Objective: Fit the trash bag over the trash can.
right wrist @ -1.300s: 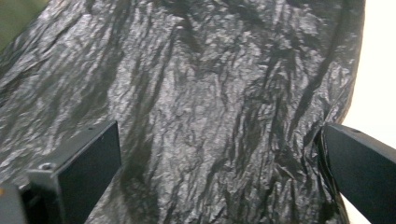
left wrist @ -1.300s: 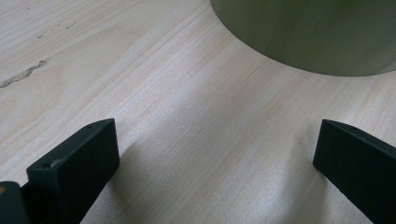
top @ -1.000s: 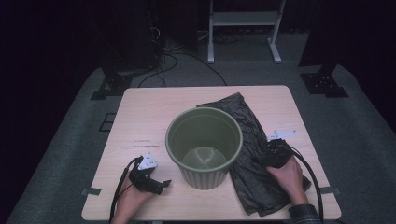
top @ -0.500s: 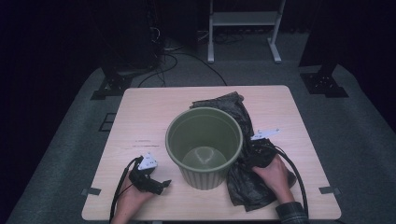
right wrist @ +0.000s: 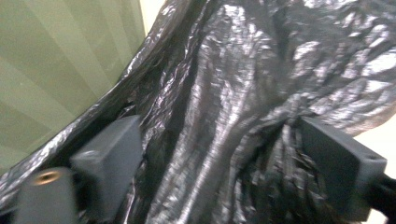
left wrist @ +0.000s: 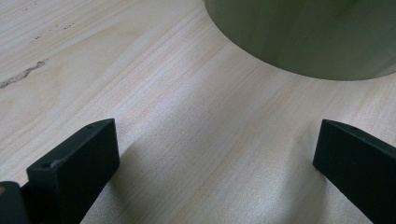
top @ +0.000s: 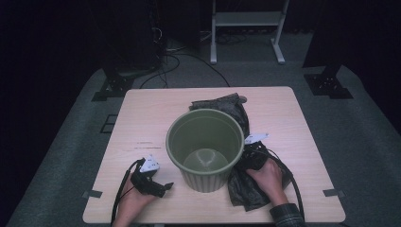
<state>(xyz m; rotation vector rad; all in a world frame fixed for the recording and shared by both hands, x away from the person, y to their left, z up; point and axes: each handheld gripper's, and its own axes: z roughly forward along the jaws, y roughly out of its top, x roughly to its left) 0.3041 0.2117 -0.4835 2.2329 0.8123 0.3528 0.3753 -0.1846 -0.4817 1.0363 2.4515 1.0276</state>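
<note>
Already the right gripper (right wrist: pixel 224 158) has its jaws closing around a gathered fold of the black plastic bin bag (right wrist: pixel 261 93), pads not yet clearly pinching it. That bag lies crumpled on the table (top: pixel 142 118) against the right side of the green waste bin (top: pixel 205 149), not yet inside it. Lining the bin looks barely begun. Across the bin, the left gripper (left wrist: pixel 217 163) rests spread and empty.
</note>
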